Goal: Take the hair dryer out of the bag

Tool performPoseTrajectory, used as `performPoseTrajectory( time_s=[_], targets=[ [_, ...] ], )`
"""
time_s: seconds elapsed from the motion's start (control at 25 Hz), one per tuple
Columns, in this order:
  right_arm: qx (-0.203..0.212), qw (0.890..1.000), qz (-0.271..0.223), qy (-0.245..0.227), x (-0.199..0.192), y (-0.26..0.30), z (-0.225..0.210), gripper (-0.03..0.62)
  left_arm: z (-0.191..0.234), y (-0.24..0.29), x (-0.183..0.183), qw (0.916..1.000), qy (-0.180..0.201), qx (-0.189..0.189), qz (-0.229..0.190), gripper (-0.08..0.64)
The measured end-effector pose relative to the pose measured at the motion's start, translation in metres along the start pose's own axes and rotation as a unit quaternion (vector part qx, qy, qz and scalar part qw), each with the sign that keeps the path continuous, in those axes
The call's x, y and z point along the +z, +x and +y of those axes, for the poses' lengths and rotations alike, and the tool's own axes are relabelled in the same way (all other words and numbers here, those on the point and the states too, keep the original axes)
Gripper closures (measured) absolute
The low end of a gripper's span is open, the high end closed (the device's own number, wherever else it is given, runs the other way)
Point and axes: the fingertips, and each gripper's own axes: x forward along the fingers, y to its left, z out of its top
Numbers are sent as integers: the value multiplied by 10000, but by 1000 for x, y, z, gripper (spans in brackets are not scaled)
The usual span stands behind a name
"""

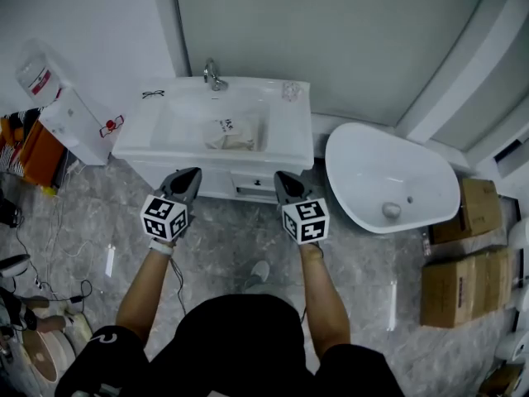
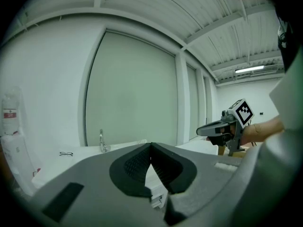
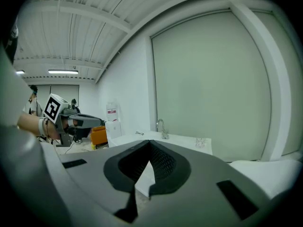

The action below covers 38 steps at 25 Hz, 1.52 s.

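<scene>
Both claws are pressed together and hold nothing. The left claw (image 1: 190,177) and the right claw (image 1: 283,179) are held side by side, short of the front edge of the white tabletop (image 1: 291,136). The bag (image 1: 232,134), pale with dark print, lies in the sink (image 1: 192,108) set into that top. It sits at about one o'clock from the left claw and eleven o'clock from the right, well apart from both, and neither looks clearly nearer. Its long side seems to run nine to three, across the line of reach. The hair dryer itself does not show, so it is presumably still inside. Which end of the bag opens is too small to tell. In both gripper views the claw's own body covers the bowl, so only the tap (image 1: 213,75) and a pair of glasses (image 1: 153,94) at ten o'clock from the bag can be made out.
</scene>
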Motion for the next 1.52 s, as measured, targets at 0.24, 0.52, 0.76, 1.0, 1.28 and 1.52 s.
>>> performPoseTrajectory(
  time_s=[0.24, 0.52, 0.76, 1.0, 1.28, 1.52],
  targets=[
    [50, 9999, -43, 89, 6, 37, -47, 597, 16, 55, 2, 9999, 65, 53, 112, 561],
    [128, 9998, 14, 158, 6, 67, -78, 597, 26, 98, -5, 9996, 21, 86, 256, 561],
    [182, 9996, 57, 216, 5, 105, -94, 597, 52, 133, -15, 9993, -88, 132, 327, 561],
    [129, 9996, 165, 193, 4, 164, -120, 597, 94, 184, -22, 9996, -66, 60, 282, 561],
    [-1, 9990, 369, 266, 10, 255, -162, 597, 154, 270, -31, 9985, -159, -275, 452, 561],
    [-106, 9977, 532, 416, 13, 323, -183, 597, 190, 326, -42, 9950, -176, -682, 709, 561]
  ],
)
